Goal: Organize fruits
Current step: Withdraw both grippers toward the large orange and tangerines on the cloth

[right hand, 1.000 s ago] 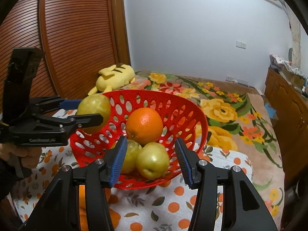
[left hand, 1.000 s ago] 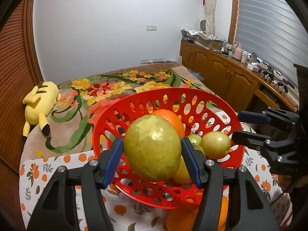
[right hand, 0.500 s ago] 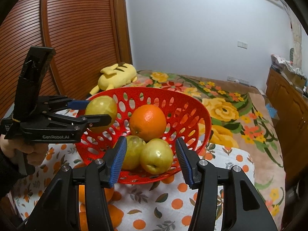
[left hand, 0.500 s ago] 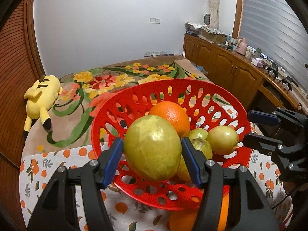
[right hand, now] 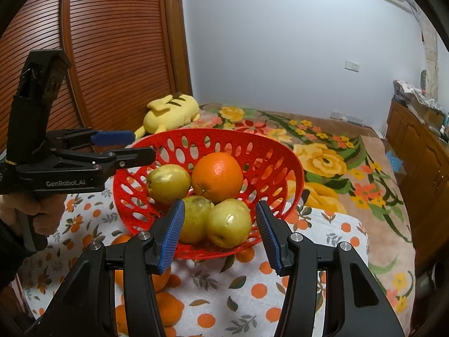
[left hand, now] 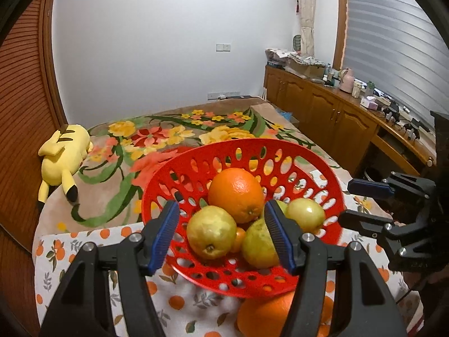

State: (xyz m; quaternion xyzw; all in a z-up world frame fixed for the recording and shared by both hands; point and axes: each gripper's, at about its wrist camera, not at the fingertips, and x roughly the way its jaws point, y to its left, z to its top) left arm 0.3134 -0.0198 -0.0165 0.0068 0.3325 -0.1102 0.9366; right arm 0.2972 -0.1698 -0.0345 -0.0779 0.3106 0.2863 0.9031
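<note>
A red perforated basket stands on the table. It holds an orange and three yellow-green pears. The pear nearest my left gripper lies in the basket, free of the jaws. My left gripper is open at the basket's near rim. My right gripper is open and empty, beside the basket's other side. More oranges lie on the tablecloth below the basket.
The table has a white cloth with an orange print. Behind it lies a floral bed cover with a yellow plush toy. A wooden cabinet with clutter runs along the right wall.
My left gripper opened and let go of the pear, which now lies in the basket beside the orange. The left gripper drew back a little. The right gripper stayed open.
</note>
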